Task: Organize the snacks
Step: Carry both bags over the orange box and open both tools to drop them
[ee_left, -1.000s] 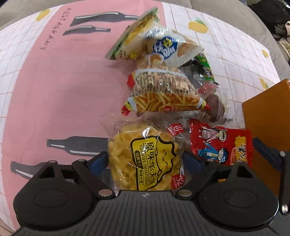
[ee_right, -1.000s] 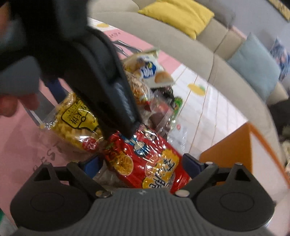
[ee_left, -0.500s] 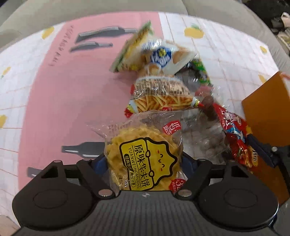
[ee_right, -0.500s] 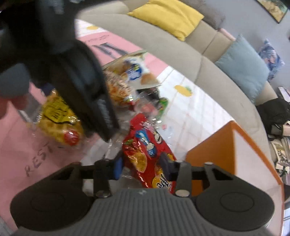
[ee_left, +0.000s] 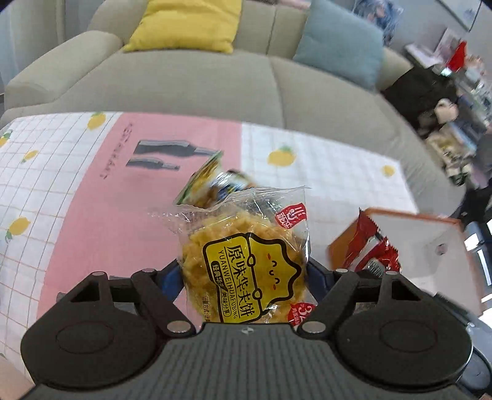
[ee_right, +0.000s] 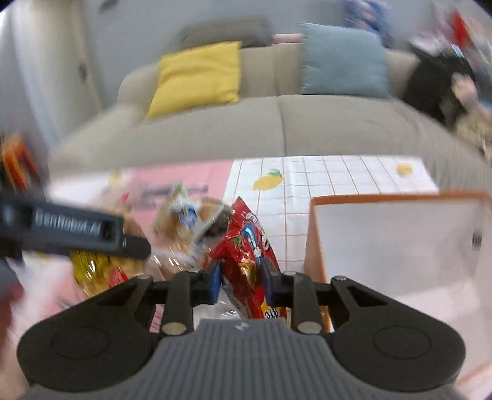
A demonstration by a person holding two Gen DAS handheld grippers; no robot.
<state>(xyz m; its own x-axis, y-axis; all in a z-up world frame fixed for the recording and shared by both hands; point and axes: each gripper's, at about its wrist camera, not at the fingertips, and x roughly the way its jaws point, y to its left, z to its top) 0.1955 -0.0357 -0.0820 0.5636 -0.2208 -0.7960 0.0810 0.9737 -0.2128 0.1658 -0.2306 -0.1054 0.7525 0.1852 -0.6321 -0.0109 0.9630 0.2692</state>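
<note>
My left gripper [ee_left: 244,274] is shut on a clear packet of yellow waffle biscuits [ee_left: 246,261] and holds it up above the table. My right gripper [ee_right: 241,281] is shut on a red snack bag [ee_right: 246,249], lifted next to the orange box with a white inside [ee_right: 393,243]. The red bag [ee_left: 369,246] and the box [ee_left: 430,234] also show at the right of the left wrist view. The remaining snack pile [ee_right: 184,215] lies on the tablecloth behind, partly hidden; its top bags [ee_left: 209,181] show in the left wrist view.
A pink and white chequered tablecloth with lemons [ee_left: 92,190] covers the table. A grey sofa [ee_left: 215,83] with a yellow cushion [ee_left: 184,24] and a blue cushion [ee_left: 341,40] stands behind it. The left gripper's body [ee_right: 70,230] crosses the right wrist view.
Both grippers closed on their packets and lifted them off the table. The views tilted up from the tabletop to the sofa. The red bag moved toward the orange box.
</note>
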